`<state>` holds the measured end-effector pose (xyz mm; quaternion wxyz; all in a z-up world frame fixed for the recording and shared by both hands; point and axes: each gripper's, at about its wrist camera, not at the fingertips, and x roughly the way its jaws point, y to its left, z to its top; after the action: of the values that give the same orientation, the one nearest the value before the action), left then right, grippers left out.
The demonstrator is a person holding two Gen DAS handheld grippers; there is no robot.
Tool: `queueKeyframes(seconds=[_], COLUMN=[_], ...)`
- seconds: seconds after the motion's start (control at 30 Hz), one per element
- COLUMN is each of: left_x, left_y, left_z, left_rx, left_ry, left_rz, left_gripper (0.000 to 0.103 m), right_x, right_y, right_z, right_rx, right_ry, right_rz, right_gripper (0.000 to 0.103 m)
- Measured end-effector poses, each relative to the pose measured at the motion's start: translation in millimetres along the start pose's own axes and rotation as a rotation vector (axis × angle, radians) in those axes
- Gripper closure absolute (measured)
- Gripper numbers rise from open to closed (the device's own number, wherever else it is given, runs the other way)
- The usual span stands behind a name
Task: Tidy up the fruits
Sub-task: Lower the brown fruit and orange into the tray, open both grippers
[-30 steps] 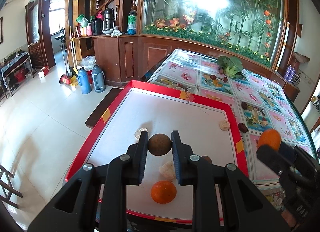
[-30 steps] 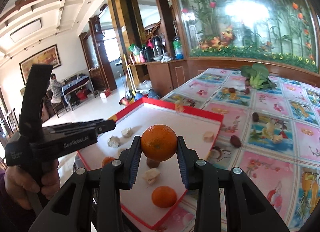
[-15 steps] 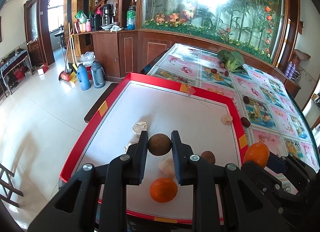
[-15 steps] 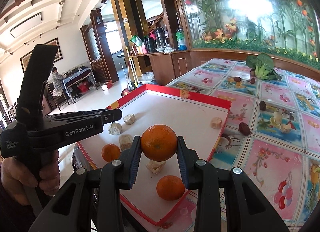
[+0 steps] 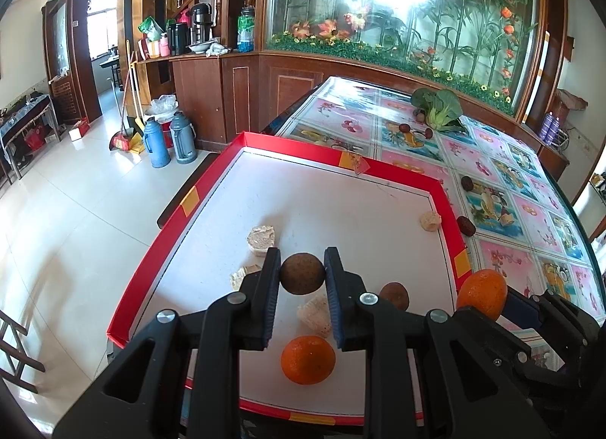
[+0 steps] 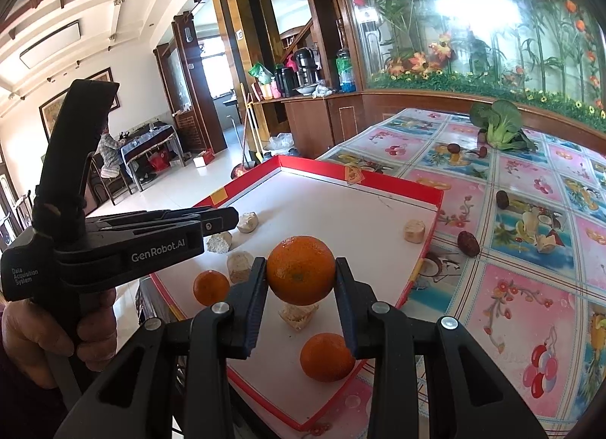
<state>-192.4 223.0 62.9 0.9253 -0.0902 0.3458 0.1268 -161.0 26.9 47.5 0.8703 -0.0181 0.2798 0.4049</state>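
Note:
My left gripper is shut on a round brown fruit and holds it above the white tray with a red rim. My right gripper is shut on an orange above the tray's near right corner; it also shows in the left wrist view. On the tray lie an orange, a second brown fruit and several pale chunks. The right wrist view shows two oranges on the tray and the left gripper from the side.
The tray sits at the left end of a table with a flowered cloth. Dark dates and a green leafy vegetable lie on the cloth. Tiled floor with thermos flasks is to the left.
Both grippers have moved slightly back and up over the tray, each still holding its fruit. The right gripper's orange has shifted left and lower in the left wrist view.

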Motion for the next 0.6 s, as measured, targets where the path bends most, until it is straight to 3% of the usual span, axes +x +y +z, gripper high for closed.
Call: queueKeyframes(seconds=[0.6], left_x=[15], left_y=[3], left_z=[-6], left_rx=[-0.001], left_ry=[0.041], left_rz=[-0.008], left_gripper=[0.078], right_x=[13], right_y=[-7], right_z=[-2], right_rx=[0.028], right_ry=[0.05], right_rz=[0.001], right_gripper=[0.069])
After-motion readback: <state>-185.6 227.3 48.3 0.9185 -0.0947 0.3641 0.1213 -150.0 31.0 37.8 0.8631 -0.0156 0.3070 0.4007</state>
